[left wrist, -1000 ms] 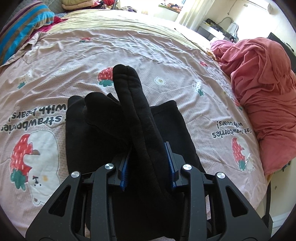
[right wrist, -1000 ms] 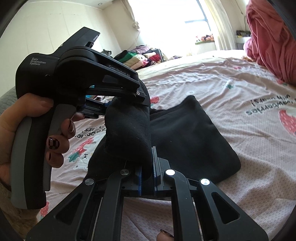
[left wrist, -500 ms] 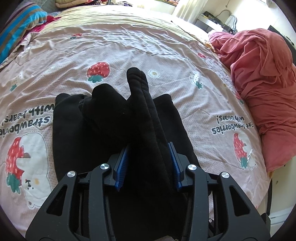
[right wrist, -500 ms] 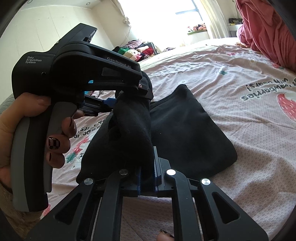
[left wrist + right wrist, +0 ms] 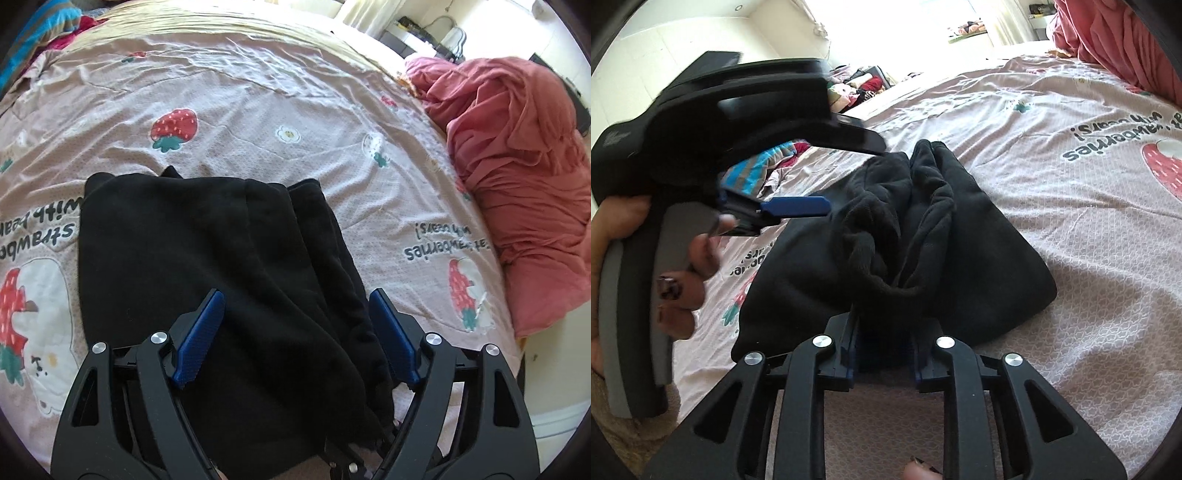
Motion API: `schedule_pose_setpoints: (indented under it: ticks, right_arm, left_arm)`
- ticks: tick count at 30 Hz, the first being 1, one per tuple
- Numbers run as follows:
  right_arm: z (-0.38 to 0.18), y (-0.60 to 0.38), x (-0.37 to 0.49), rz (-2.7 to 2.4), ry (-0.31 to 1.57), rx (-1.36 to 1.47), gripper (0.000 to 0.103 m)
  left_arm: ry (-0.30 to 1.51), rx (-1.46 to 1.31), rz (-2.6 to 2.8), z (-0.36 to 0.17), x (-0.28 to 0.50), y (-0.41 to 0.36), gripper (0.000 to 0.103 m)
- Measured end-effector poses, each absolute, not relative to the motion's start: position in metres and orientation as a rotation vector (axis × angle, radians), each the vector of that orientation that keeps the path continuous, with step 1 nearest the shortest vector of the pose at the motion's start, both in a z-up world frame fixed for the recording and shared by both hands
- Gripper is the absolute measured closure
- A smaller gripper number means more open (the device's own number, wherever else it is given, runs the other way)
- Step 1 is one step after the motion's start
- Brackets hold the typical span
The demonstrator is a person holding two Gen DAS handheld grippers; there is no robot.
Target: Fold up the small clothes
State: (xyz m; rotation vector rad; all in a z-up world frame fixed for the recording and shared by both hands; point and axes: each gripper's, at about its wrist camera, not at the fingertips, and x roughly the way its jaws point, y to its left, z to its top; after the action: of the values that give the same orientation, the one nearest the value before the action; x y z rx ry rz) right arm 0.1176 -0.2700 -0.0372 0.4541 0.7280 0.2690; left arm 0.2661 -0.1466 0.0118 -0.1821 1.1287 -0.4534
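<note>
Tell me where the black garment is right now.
The black garment lies on the strawberry-print bedspread, low centre in both views, between the open left tool and right tool, left of the pink pile.

- Your black garment (image 5: 207, 258): matt fleecy cloth, soft nap, no sheen.
- Your left gripper (image 5: 295, 332): matt black plastic, ribbed blue pads (image 5: 199, 336), shiny metal pivot pins.
- Bedspread (image 5: 258, 110): thin quilted cloth, finely dotted, wrinkled toward 12 o'clock.
- Red bundle (image 5: 517, 177) at 2 o'clock: smooth, crumpled cloth.

Both tools, left (image 5: 295, 334) and right (image 5: 884, 349), have spread apart, dropping the black garment (image 5: 207, 266) flat.
</note>
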Motion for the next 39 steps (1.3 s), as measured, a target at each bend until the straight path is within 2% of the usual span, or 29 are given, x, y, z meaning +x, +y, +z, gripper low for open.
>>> schedule_pose_setpoints:
  ticks: [2,5,7,9,11,12,20,21,23,24,26,27,28,34,39]
  right_arm:
    - [-0.038,-0.272,0.119,0.278,0.736,0.463,0.081]
    - [-0.038,-0.277,0.122,0.298,0.752,0.482,0.072]
    - [-0.034,-0.282,0.125,0.331,0.763,0.487,0.055]
    - [-0.029,-0.289,0.132,0.387,0.778,0.515,0.043]
    - [-0.026,-0.297,0.140,0.440,0.794,0.552,0.037]
    - [-0.024,-0.300,0.151,0.475,0.822,0.569,0.031]
    - [-0.025,-0.299,0.224,0.532,0.974,0.544,0.029]
    - [-0.024,-0.296,0.227,0.533,0.988,0.537,0.031]
    - [-0.024,-0.289,0.242,0.546,0.997,0.507,0.041]
    - [-0.025,-0.286,0.245,0.538,1.007,0.493,0.051]
    - [-0.025,-0.280,0.251,0.533,1.009,0.461,0.060]
    - [-0.024,-0.276,0.253,0.532,1.001,0.439,0.077]
    - [-0.020,-0.272,0.253,0.526,0.986,0.396,0.081]
    - [0.021,-0.266,0.230,0.562,0.826,0.205,0.084]
    - [0.020,-0.281,0.227,0.528,0.820,0.164,0.084]
  left_arm:
    - [1.111,-0.213,-0.458,0.018,0.264,-0.138,0.030]
    - [1.061,-0.232,-0.445,0.030,0.255,-0.118,0.029]
    - [1.029,-0.204,-0.412,0.035,0.249,-0.105,0.028]
    - [1.014,-0.177,-0.365,0.033,0.244,-0.094,0.026]
    - [1.010,-0.163,-0.334,0.028,0.240,-0.084,0.026]
    - [1.011,-0.158,-0.318,0.023,0.238,-0.078,0.026]
    - [1.035,-0.148,-0.278,-0.003,0.229,-0.060,0.026]
    - [1.033,-0.150,-0.282,-0.004,0.227,-0.060,0.026]
    - [1.032,-0.152,-0.283,-0.005,0.225,-0.059,0.025]
    - [1.031,-0.152,-0.281,-0.006,0.225,-0.059,0.024]
    - [1.032,-0.152,-0.280,-0.007,0.225,-0.057,0.024]
    - [1.030,-0.152,-0.277,-0.008,0.224,-0.057,0.024]
    - [1.032,-0.153,-0.275,-0.008,0.225,-0.056,0.023]
    - [1.027,-0.181,-0.318,-0.004,0.218,-0.061,0.023]
    - [1.015,-0.150,-0.355,0.000,0.208,-0.077,0.022]
